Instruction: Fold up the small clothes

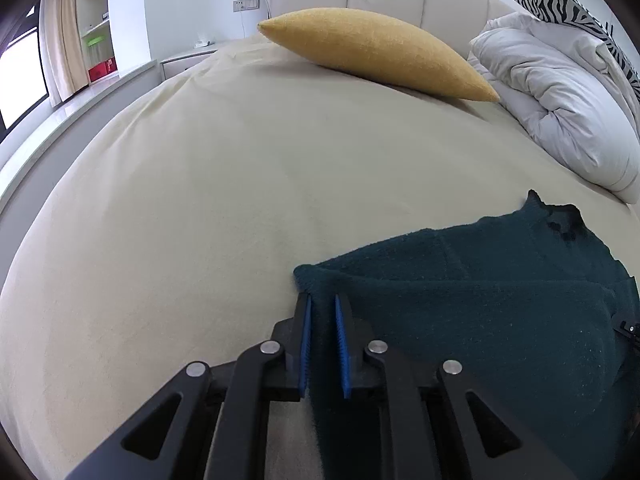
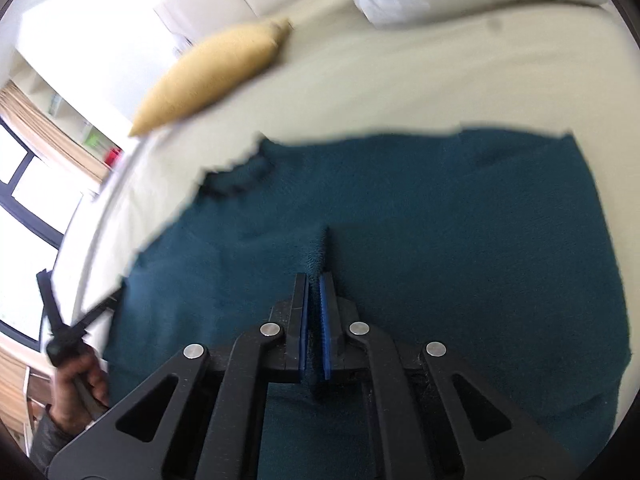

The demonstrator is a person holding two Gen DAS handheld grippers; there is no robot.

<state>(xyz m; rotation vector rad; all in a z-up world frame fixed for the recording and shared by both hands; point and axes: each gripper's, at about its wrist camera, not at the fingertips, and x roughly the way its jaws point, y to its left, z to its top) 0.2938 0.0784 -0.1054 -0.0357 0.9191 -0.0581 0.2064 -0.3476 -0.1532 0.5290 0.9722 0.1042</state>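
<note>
Left tongs (image 1: 322, 300) pinch the dark teal garment's (image 1: 480, 300) left edge; right tongs (image 2: 316, 280) are clenched on a ridge mid-cloth. It lies flat on the bed (image 1: 200, 200), with bare sheet leftward to the yellow pillow (image 1: 376, 52).

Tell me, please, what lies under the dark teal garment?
The dark teal garment lies spread on the cream bedsheet, which shows all around its edges. Whatever else may sit beneath the cloth is covered, so it cannot be seen.
</note>
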